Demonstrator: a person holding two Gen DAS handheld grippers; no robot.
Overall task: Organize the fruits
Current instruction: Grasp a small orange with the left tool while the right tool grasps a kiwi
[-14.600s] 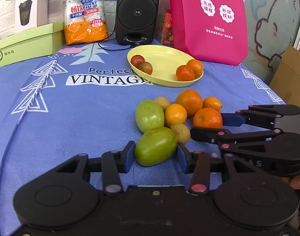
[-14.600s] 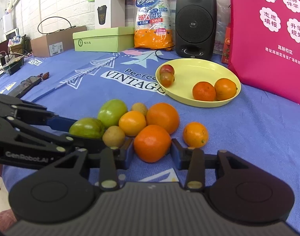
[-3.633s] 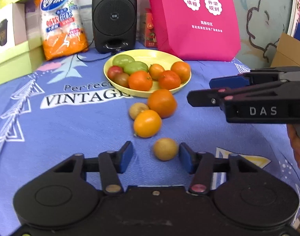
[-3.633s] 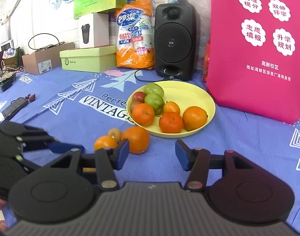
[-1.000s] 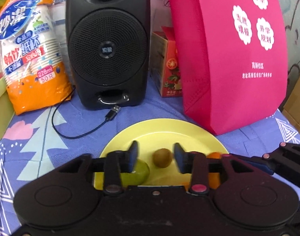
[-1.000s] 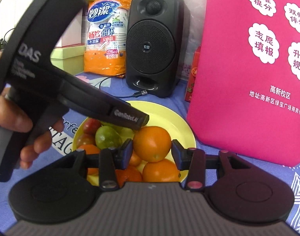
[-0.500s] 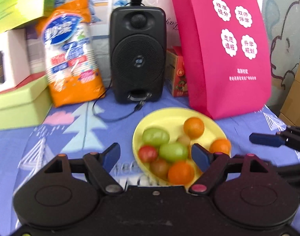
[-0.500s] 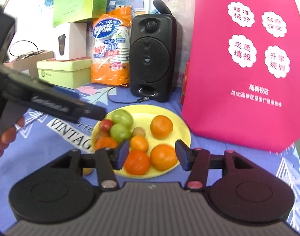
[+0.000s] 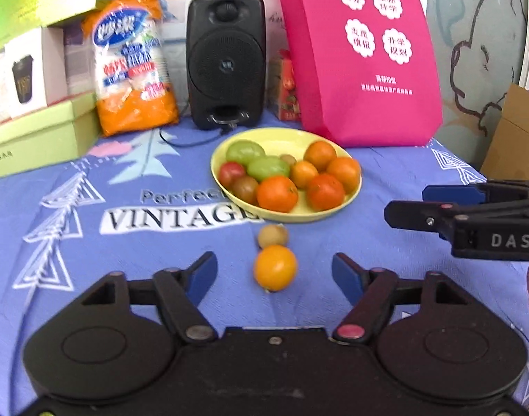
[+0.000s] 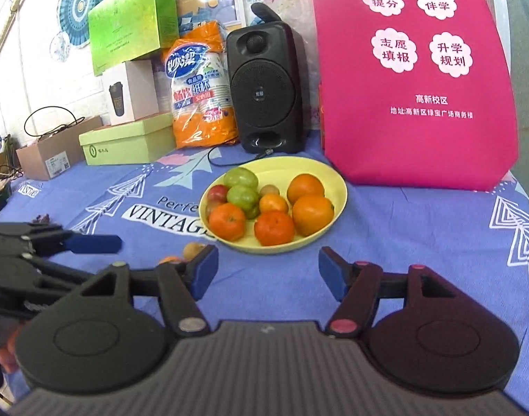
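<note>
A yellow plate point(image 9: 337, 208) point(image 10: 337, 180) on the blue cloth holds several oranges, green fruits and dark tomatoes. A small orange point(image 9: 275, 267) and a brown kiwi-like fruit point(image 9: 272, 235) lie on the cloth just in front of the plate. My left gripper point(image 9: 274, 274) is open and empty, with the small orange between its fingers. My right gripper point(image 10: 266, 270) is open and empty, pulled back in front of the plate. In the right wrist view the two loose fruits point(image 10: 191, 250) are partly hidden behind its left finger.
A black speaker point(image 9: 226, 59), an orange bag of paper cups point(image 9: 132, 66), a pink bag point(image 9: 361, 55) and green boxes point(image 9: 39, 131) stand behind the plate. A cardboard box point(image 9: 514, 131) sits at the far right edge of the table.
Both grippers let go of their fruit over the plate and drew back toward the front. The left one now straddles the small orange on the cloth.
</note>
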